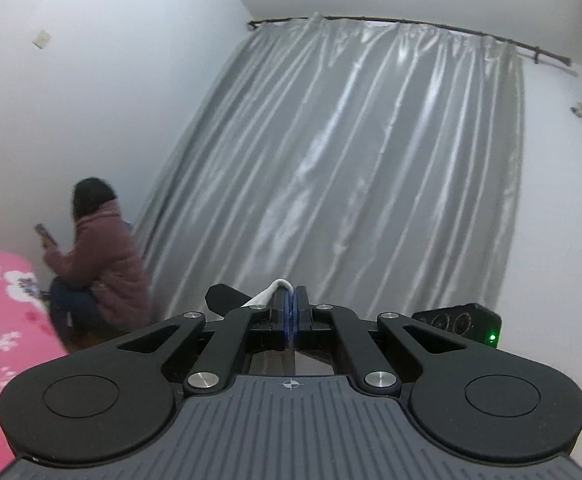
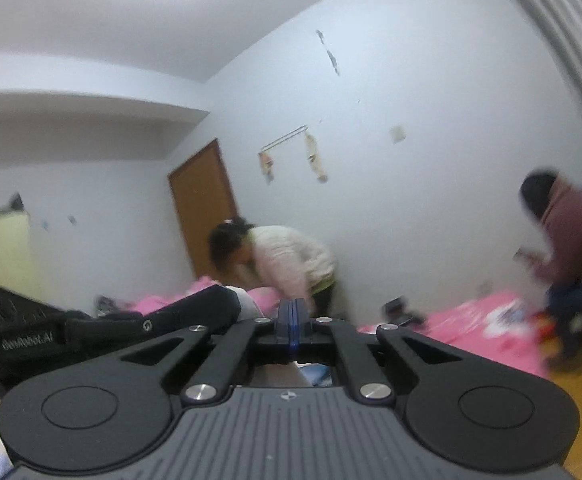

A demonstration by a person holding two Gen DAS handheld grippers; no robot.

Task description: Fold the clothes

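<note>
Left claw (image 1: 291, 300) clamped on white cloth edge (image 1: 269, 295), level before curtain (image 1: 331, 160). Right claw (image 2: 291, 312) closed; hold unseen. Keep both level, cloth taut.

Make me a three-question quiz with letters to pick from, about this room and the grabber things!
1. Where is the person in the maroon jacket in the left wrist view?
A. Crouched left of the grey curtain
B. Lying on the bed
C. Standing in the doorway

2. What colour is the bedspread?
A. Green
B. Pink
C. Black

3. What does the left gripper have between its fingers?
A. Nothing
B. A phone
C. A bit of white cloth

Answers: 1 A, the person squats beside the curtain's left edge. 2 B, it is pink with white flowers. 3 C, white cloth sticks out of the closed fingers.
</note>
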